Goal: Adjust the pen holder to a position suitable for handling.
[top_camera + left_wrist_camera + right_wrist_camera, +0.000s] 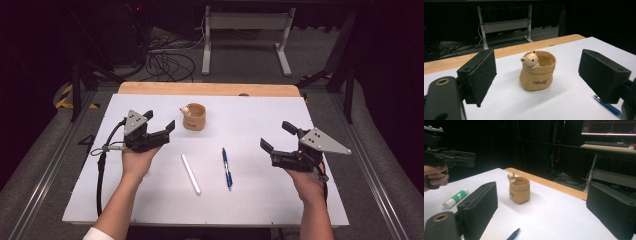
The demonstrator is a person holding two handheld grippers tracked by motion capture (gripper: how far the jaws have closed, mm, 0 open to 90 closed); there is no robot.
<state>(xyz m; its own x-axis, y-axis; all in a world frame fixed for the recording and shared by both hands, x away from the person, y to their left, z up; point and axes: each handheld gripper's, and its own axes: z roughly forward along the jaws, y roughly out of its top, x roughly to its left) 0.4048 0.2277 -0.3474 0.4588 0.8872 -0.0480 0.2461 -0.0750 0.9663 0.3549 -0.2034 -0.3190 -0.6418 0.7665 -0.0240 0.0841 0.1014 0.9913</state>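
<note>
- The bear-faced holder pot stands upright on the far middle of the white table, mouth up, nothing in it that I can make out, its little bear head on the rim at the left.
- My left gripper is the nearer tool: it hangs just left of the pot, apart from it, jaws pointing right and slightly far. In the left gripper view the pot sits dead centre between the two black pads, which stand wide with nothing between them.
- So the pot lies straight ahead along the left gripper's own axis; I judge a short push forward would bracket it.
- The white glue stick lies nearer me, long axis running near-right to far-left, between the hands.
- The blue pen lies just right of it, long axis near to far, tip end toward me.
- My right gripper hovers well right of the pen, jaws spread wide and empty, aimed left toward the pot.
</note>
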